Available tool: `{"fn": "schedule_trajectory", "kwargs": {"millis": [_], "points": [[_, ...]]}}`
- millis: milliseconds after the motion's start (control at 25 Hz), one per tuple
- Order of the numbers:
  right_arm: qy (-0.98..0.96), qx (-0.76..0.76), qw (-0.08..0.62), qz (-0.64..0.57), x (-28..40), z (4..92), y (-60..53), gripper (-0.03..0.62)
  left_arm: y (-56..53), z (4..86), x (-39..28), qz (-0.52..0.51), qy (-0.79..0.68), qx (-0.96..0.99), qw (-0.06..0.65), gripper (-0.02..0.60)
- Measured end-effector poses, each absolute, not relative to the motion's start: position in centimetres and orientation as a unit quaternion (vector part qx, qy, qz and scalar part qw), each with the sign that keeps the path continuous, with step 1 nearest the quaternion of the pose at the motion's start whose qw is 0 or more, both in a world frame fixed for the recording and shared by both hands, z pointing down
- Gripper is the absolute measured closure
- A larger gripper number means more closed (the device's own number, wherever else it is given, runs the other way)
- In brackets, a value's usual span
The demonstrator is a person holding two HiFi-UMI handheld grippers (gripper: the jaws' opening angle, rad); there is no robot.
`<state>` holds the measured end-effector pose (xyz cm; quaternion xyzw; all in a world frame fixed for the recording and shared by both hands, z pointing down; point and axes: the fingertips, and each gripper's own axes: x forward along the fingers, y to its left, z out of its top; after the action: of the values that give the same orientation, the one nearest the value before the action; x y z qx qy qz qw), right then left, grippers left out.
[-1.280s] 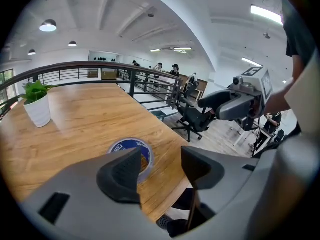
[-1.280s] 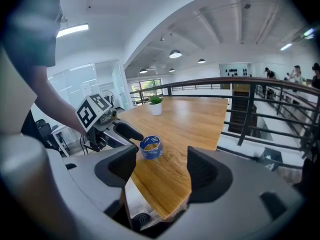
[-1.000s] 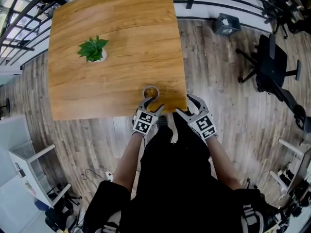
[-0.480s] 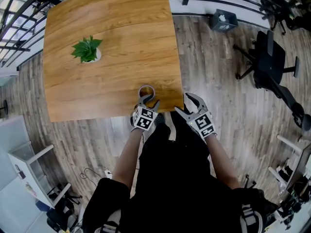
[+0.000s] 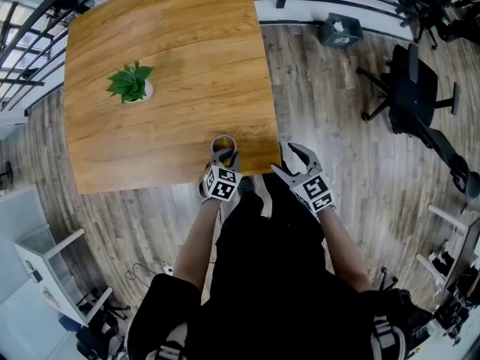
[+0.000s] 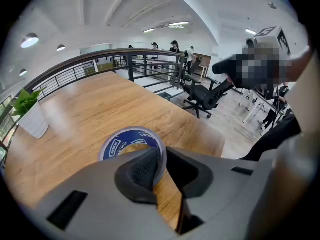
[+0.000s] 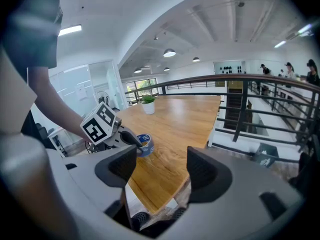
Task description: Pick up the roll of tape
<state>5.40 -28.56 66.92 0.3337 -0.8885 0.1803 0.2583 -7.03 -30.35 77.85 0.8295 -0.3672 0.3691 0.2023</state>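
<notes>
The roll of tape [image 5: 223, 142], grey with a blue printed core [image 6: 123, 140], lies flat on the wooden table [image 5: 165, 43] near its front right corner. My left gripper [image 5: 223, 156] points down onto it. Its jaws are closing: one finger [image 6: 142, 170] sits inside the roll's hole, the other outside, and the roll's near wall is pinched between them. From the right gripper view the tape [image 7: 146, 144] shows under the left gripper [image 7: 131, 139]. My right gripper [image 5: 296, 158] hovers open by the table's corner, holding nothing.
A small potted plant [image 5: 131, 82] stands on the table's left part. The table edge runs right in front of both grippers. Off the table are wood flooring, a black office chair [image 5: 416, 96] at right, a dark box [image 5: 335, 30] and a railing at the far side.
My left gripper has sunk onto the tape and its jaws went from wide apart to closed around the roll's near wall. The right gripper has stayed put.
</notes>
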Motion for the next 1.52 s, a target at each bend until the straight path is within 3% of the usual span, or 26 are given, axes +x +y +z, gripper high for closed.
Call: {"fn": "schedule_trajectory", "kwargs": {"millis": [680, 1520], "points": [[-0.892, 0.337, 0.250, 0.171, 5.3, 65.6, -28.3, 0.267, -30.6, 75.8, -7.5, 0.333, -0.370, 0.840, 0.216, 0.523], [-0.897, 0.348, 0.234, 0.142, 2.9, 64.5, -25.5, 0.273, -26.9, 68.6, -11.4, 0.262, -0.408, 0.859, 0.162, 0.523]]}}
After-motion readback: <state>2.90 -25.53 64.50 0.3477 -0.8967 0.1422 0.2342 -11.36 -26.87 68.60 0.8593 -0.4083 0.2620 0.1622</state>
